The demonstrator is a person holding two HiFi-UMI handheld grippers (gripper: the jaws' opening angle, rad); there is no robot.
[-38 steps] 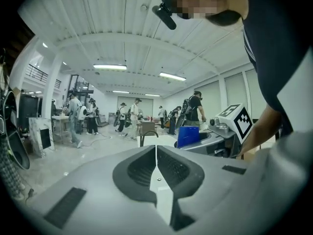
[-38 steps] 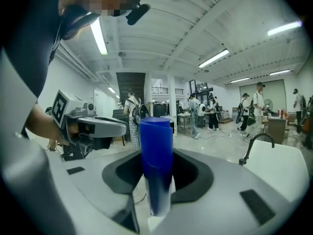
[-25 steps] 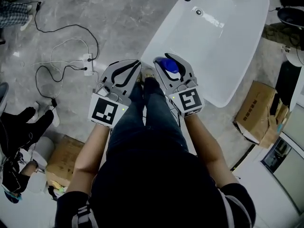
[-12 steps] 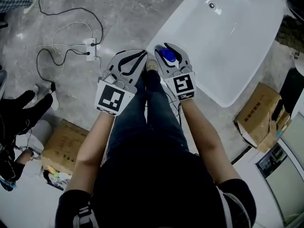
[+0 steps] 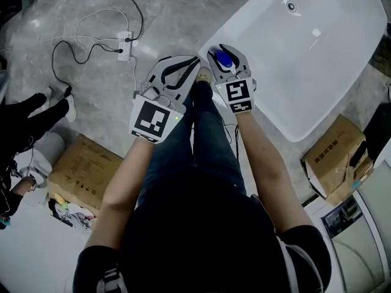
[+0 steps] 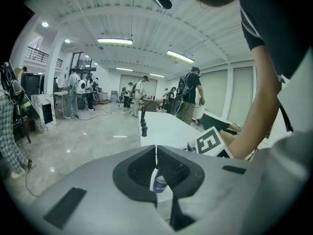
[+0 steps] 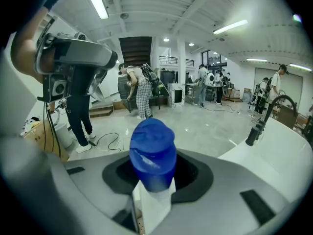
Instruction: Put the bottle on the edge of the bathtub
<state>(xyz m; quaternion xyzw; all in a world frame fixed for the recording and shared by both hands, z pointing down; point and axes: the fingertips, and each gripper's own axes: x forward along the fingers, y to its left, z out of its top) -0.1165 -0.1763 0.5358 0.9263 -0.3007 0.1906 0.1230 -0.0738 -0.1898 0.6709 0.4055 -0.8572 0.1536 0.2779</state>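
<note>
Cardboard boxes (image 5: 79, 171) flank the person (image 5: 195, 224), power strip (image 5: 126, 45) left, bathtub (image 5: 324, 72) right.

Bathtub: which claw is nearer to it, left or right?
Right. The right claw, holding the bottle, is by the bathtub rim; the left claw sits beside it, farther out over the floor.

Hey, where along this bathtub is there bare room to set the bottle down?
The bathtub rim is bare between the bottle and the faucet, and again along the near side toward the cardboard box. The basin holds only its drain. Left of it, the floor is cluttered around a power strip.
</note>
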